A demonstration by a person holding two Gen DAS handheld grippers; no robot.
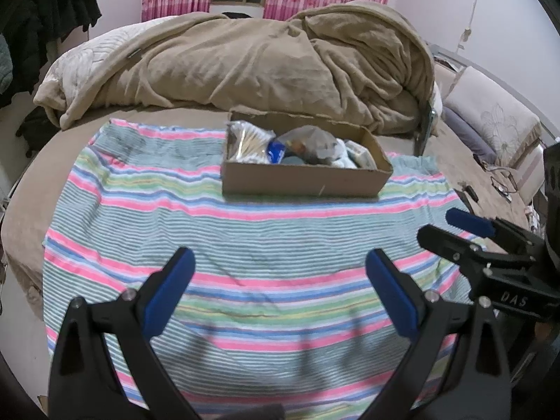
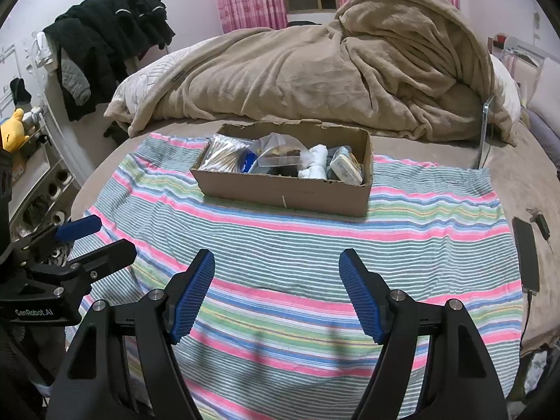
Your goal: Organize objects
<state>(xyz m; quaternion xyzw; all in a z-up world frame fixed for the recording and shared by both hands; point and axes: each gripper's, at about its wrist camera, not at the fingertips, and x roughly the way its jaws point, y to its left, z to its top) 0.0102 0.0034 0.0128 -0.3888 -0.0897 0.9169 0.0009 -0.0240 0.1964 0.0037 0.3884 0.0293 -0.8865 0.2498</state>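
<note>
Bed (image 2: 525,175) fills both views, tan blanket (image 2: 315,70) heaped along the far side. Striped towel (image 2: 297,245) is spread flat over the near half. Cardboard box (image 2: 280,194) sits on the towel's far edge, roughly centre, well apart from both grippers.

Box long axis runs left-right across the bed, open top up, one long wall facing the cameras. Far wall has a torn upper edge. Inside, left to right: bag of cotton swabs (image 2: 224,155), blue packet (image 2: 247,162), clear bag (image 2: 280,154) with dark bits in it, white roll (image 2: 316,162), small flat pack (image 2: 346,168) leaning at the right end. Contents are piled loosely, some above the rim.

Left gripper (image 1: 280,269): fingers spread wide, nothing between them, hanging over the near towel. Right gripper (image 2: 276,269): same, spread and empty, just right of the left one. Phone (image 2: 526,255) lies off the towel at the right, cable attached.

Risks, my read:
- Clear bag is slippery and floppy; pinching a corner probably drags its neighbours out too.
- Box is light and shallow (no weight holding it), so a one-sided pull likely slides or tips it on the towel.
- Towel itself can bunch if a finger snags it.
- Swab bag may slip if gripped at one end.
</note>
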